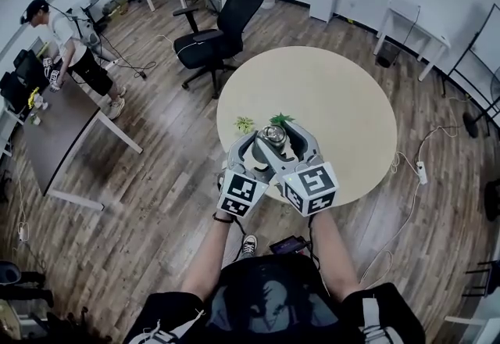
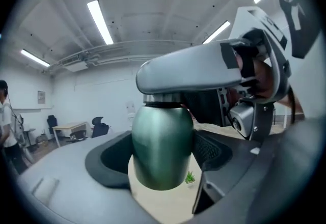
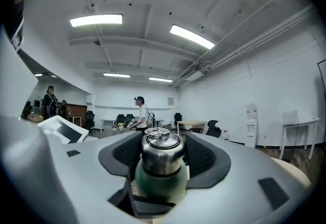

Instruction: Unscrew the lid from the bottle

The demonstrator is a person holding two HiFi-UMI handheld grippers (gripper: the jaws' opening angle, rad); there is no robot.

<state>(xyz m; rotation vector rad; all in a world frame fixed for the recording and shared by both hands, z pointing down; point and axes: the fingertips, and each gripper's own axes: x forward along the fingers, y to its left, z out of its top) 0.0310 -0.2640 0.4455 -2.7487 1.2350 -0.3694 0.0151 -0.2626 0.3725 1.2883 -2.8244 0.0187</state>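
Above the near edge of the round wooden table point(image 1: 344, 100) I hold a dark green bottle point(image 1: 273, 134) with a steel lid. My left gripper point(image 1: 262, 148) is shut on the green body point(image 2: 162, 146), its dark pads pressed against both sides. In the right gripper view the steel lid point(image 3: 161, 152), with a small ring handle on top, sits between the ribbed pads of my right gripper point(image 3: 162, 162), which is shut on it. The green shoulder point(image 3: 160, 183) shows just below the lid. In the left gripper view, my right gripper's grey jaw crosses over the bottle's top and hides the lid.
Two small green plants point(image 1: 244, 124) point(image 1: 281, 119) stand on the table just beyond the bottle. A black office chair point(image 1: 223, 22) is behind the table. A person point(image 1: 70, 45) stands at the far left beside a dark desk point(image 1: 55, 131). Cables lie on the wooden floor.
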